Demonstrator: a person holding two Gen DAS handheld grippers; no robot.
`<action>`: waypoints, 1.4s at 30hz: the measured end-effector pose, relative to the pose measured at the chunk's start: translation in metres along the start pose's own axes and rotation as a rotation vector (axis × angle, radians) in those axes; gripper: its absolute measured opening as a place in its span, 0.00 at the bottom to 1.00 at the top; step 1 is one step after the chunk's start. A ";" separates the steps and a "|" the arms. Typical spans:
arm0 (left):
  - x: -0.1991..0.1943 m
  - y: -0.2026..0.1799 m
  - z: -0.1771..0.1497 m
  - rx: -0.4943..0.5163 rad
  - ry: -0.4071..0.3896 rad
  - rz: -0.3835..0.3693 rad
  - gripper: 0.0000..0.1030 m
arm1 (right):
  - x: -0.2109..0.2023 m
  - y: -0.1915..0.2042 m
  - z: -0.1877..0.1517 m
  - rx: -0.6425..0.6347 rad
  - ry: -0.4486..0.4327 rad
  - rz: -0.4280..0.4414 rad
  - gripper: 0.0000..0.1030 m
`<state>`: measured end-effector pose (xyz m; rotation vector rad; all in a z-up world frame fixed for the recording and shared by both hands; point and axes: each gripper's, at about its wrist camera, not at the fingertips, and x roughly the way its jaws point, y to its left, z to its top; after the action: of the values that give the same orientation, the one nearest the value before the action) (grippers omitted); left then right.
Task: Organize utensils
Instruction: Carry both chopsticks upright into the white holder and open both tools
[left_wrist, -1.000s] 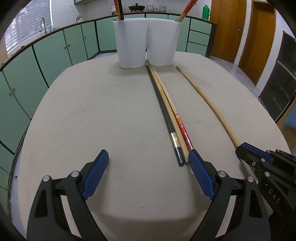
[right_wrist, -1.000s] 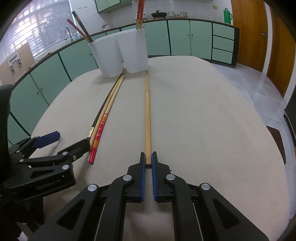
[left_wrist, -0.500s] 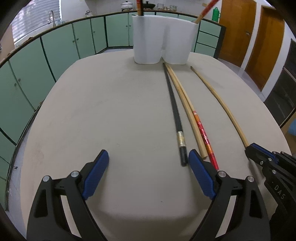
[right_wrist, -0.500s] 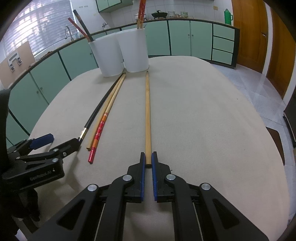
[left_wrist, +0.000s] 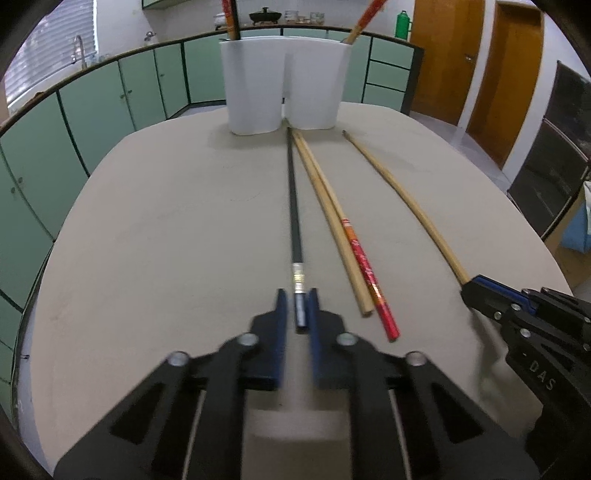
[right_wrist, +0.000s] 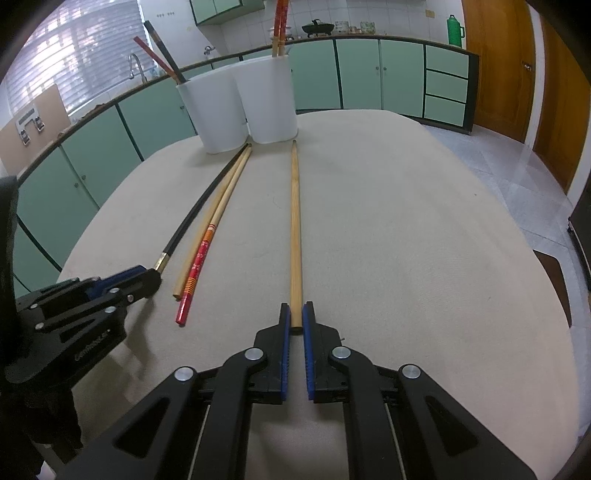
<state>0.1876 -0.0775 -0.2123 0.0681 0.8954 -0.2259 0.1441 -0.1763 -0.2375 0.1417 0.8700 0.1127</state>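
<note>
Pinching near ends, the left gripper (left_wrist: 297, 312) holds the black chopstick (left_wrist: 294, 206) and the right gripper (right_wrist: 295, 321) the tan chopstick (right_wrist: 295, 221); both sticks run lengthwise toward the white cups (left_wrist: 284, 85) at the table's far edge.

Left tool (left_wrist: 296, 295) and right tool (right_wrist: 296, 308) side by side, angled downward, both blue-padded jaws closed.

Open worktop (left_wrist: 155, 229) is left on both outer sides. The far end is blocked by two white holders (left_wrist: 282, 85), and the middle is crossed by loose chopsticks (left_wrist: 332, 221).
</note>
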 end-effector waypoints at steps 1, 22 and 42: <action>0.000 -0.001 0.000 0.002 -0.001 0.003 0.06 | 0.000 0.000 0.000 0.000 0.000 0.000 0.07; -0.085 0.016 0.030 -0.003 -0.183 -0.007 0.06 | -0.068 -0.003 0.044 -0.053 -0.168 0.000 0.06; -0.166 0.003 0.115 0.116 -0.399 -0.046 0.06 | -0.153 0.020 0.151 -0.163 -0.349 0.114 0.06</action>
<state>0.1760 -0.0644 -0.0107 0.1061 0.4862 -0.3219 0.1613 -0.1919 -0.0232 0.0555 0.5014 0.2567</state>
